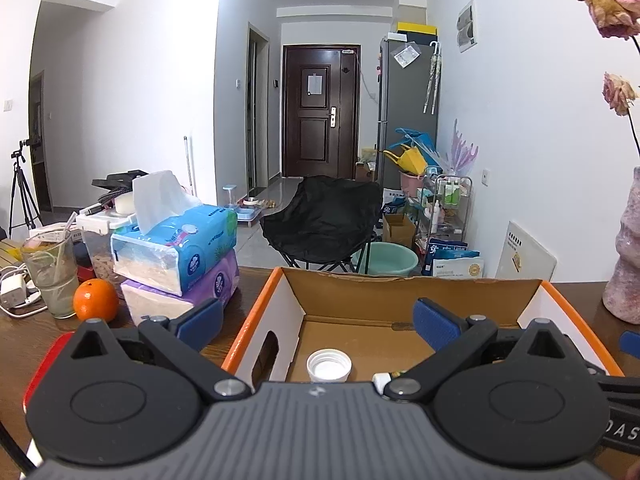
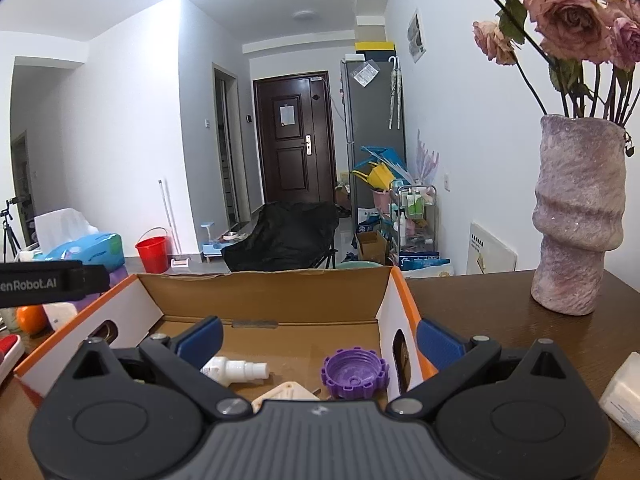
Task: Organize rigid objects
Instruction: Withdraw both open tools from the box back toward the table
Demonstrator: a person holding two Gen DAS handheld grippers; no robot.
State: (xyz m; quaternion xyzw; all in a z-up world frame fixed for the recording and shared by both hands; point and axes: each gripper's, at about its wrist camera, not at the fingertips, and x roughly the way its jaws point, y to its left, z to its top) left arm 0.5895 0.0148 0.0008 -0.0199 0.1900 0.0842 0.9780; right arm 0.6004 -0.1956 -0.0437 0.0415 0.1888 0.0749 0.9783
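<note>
An orange-rimmed cardboard box [image 1: 400, 292] stands open on the brown table; it also shows in the right wrist view [image 2: 260, 292]. A white bottle cap [image 1: 329, 365] lies on its floor. In the right wrist view the box holds a white spray bottle [image 2: 236, 370], a purple ridged cap [image 2: 355, 372] and a cream plastic piece [image 2: 286, 394]. My left gripper [image 1: 318, 326] is open and empty above the box's near left part. My right gripper [image 2: 320, 340] is open and empty above the box's near right wall.
Stacked tissue packs [image 1: 176, 256], an orange [image 1: 95, 300] and a glass [image 1: 50, 272] stand left of the box. A pink vase [image 2: 576, 216] with dried roses stands right of it. A white box [image 2: 624, 396] lies at the table's right edge.
</note>
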